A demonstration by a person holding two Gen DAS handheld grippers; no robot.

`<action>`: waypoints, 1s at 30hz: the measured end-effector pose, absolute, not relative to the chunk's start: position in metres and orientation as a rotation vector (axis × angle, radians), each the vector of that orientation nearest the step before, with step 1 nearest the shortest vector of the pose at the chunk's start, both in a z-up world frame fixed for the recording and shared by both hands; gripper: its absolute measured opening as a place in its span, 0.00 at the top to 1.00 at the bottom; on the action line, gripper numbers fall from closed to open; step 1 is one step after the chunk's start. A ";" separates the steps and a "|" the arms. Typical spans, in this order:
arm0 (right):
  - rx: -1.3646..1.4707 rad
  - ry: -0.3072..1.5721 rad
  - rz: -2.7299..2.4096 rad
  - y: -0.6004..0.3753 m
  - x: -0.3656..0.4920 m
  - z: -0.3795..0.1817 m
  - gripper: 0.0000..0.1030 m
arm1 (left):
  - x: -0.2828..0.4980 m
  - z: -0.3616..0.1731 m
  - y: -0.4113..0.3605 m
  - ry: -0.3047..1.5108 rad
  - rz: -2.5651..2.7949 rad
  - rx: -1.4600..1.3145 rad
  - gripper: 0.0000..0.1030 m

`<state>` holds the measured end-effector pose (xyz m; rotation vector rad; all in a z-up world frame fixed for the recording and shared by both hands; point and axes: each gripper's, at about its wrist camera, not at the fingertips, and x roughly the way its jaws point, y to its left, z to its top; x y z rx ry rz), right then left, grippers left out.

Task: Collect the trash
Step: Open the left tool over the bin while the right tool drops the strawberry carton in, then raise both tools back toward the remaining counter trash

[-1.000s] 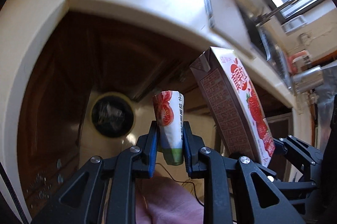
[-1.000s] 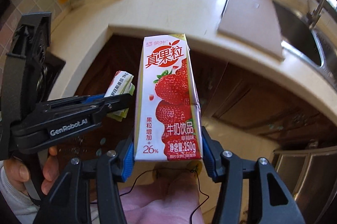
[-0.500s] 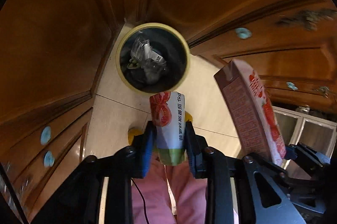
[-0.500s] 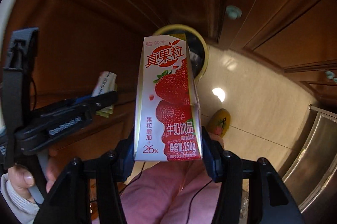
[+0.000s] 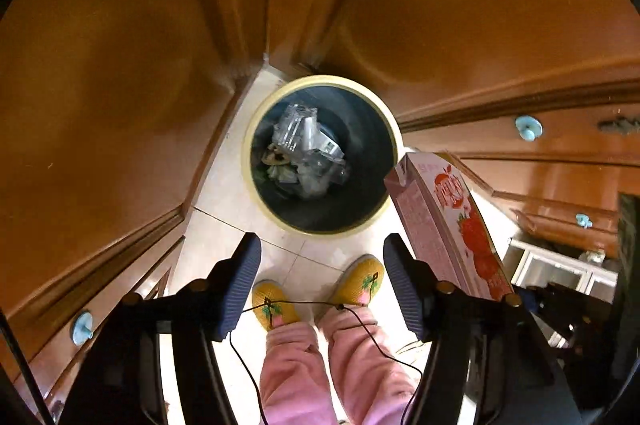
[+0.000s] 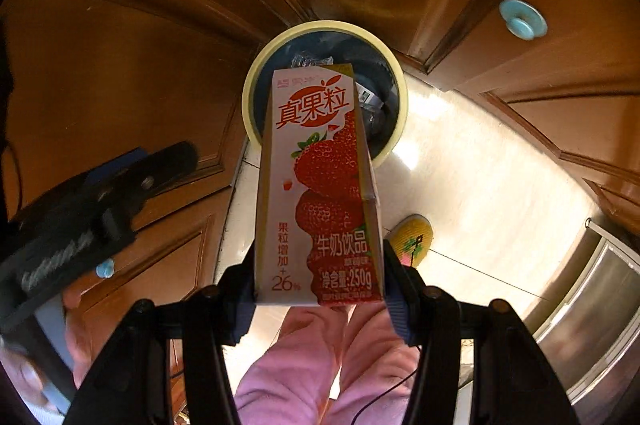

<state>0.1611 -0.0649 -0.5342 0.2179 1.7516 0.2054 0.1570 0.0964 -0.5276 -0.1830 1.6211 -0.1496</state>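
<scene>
Two grippers in play. My left gripper (image 5: 322, 285), low in its frame, has its fingers spread wide around nothing, above the round, cream-rimmed dark bin (image 5: 394, 141) at centre. Further right, my right gripper (image 6: 319, 291) clamps the tall strawberry-printed milk carton (image 6: 320, 185) by its bottom end, top leaning over the bin's opening. I judge the carton light, stiff-walled yet crushable, its coated card slick; the flat side faces are where to grip.

both wrist views face steeply down, sharing the bin (image 5: 322, 155) (image 6: 256, 93), tiled floor (image 5: 224, 201) (image 6: 460, 185)
</scene>
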 end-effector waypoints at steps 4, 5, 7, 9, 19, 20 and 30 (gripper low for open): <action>0.222 1.764 0.172 -0.058 0.176 -0.537 0.46 | 0.146 -0.528 0.113 1.615 -0.111 -0.207 0.40; 0.230 1.755 0.154 -0.058 0.178 -0.534 0.46 | 0.143 -0.527 0.115 1.616 -0.103 -0.205 0.40; 0.242 1.740 0.138 -0.059 0.181 -0.530 0.37 | 0.138 -0.525 0.119 1.616 -0.095 -0.204 0.40; 0.247 1.722 0.141 -0.060 0.184 -0.526 0.25 | 0.135 -0.526 0.125 1.616 -0.087 -0.206 0.40; 0.261 1.745 0.168 -0.067 0.167 -0.518 0.25 | 0.127 -0.512 0.136 1.615 -0.058 -0.217 0.39; 0.267 1.743 0.173 -0.068 0.162 -0.514 0.25 | 0.127 -0.511 0.134 1.614 -0.056 -0.210 0.39; 0.255 1.673 0.172 -0.077 0.123 -0.444 0.25 | 0.112 -0.449 0.124 1.584 -0.063 -0.130 0.38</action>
